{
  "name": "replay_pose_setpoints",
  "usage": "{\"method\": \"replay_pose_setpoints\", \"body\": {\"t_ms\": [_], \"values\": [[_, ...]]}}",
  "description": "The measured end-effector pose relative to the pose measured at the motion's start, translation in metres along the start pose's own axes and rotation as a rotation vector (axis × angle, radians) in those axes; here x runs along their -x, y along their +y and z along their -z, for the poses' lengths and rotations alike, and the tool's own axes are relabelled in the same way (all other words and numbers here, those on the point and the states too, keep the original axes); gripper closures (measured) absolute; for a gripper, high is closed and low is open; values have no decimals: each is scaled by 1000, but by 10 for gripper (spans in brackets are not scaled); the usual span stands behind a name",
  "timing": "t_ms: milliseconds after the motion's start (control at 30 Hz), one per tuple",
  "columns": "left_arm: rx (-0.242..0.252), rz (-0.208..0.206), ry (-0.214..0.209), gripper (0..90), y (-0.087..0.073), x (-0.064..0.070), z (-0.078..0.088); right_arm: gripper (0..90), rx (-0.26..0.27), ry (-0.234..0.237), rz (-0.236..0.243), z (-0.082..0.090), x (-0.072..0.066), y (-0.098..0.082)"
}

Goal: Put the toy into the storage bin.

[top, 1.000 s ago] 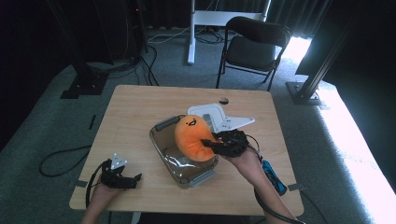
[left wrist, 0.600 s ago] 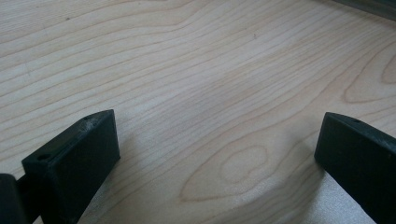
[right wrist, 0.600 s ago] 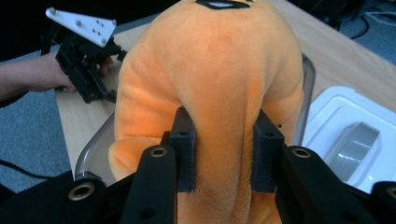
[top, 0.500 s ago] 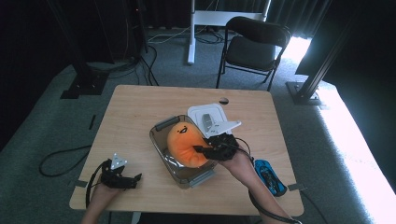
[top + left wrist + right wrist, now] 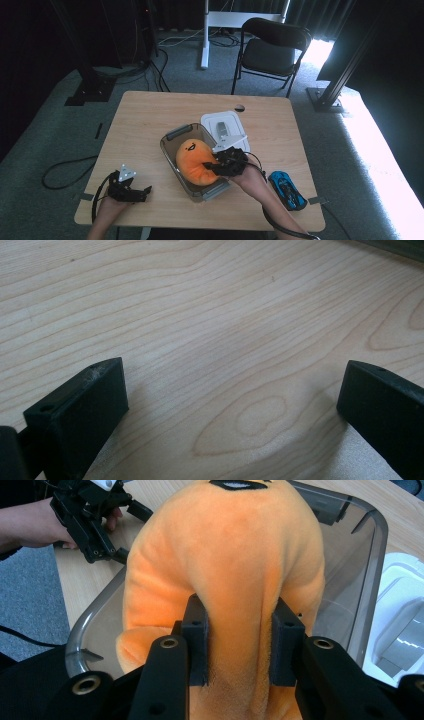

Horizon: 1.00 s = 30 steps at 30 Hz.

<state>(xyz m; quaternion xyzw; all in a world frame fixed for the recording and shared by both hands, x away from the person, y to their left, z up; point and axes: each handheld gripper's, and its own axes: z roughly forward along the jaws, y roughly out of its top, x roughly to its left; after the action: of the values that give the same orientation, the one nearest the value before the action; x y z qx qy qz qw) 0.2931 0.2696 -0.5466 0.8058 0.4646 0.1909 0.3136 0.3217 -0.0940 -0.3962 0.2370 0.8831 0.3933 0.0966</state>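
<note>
Inside the clear grey plastic bin (image 5: pixel 176 136) sits the soft orange plush toy (image 5: pixel 192 159), pinched by the right gripper (image 5: pixel 239 645) fingers. Left of the bin, the left gripper (image 5: pixel 131 192) rests on the wooden surface (image 5: pixel 150 115), fingers wide.

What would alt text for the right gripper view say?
Two black jaws of the right gripper pinch a fold of an orange plush toy sitting in a clear plastic bin. Farther off, a hand holds the left gripper at the wooden table's edge.
</note>
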Motion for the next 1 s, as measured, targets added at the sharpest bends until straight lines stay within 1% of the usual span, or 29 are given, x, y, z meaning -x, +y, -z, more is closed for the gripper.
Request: {"method": "replay_pose_setpoints", "body": {"t_ms": [67, 167, 400, 533, 733, 933, 967, 1000], "values": [[0, 2, -1, 3, 0, 0, 0, 676, -3, 2, -3, -1, 0, -1], [0, 2, -1, 3, 0, 0, 0, 676, -21, 0, 5, -4, 0, -2], [0, 2, -1, 3, 0, 0, 0, 675, -43, 18, 0, -12, 0, -3], [0, 2, -1, 3, 0, 0, 0, 675, -76, 19, -1, -18, 1, -4], [0, 2, -1, 3, 0, 0, 0, 672, -105, 28, -9, -24, 4, -3], [-1, 2, -2, 3, 0, 0, 0, 672, -136, 25, -11, -30, 5, -2], [0, 1, -2, 3, 0, 0, 0, 671, -157, 30, -18, -35, 6, -3], [-1, 0, -2, 3, 0, 0, 0, 671, -161, 33, -21, -36, 6, -3]]}}
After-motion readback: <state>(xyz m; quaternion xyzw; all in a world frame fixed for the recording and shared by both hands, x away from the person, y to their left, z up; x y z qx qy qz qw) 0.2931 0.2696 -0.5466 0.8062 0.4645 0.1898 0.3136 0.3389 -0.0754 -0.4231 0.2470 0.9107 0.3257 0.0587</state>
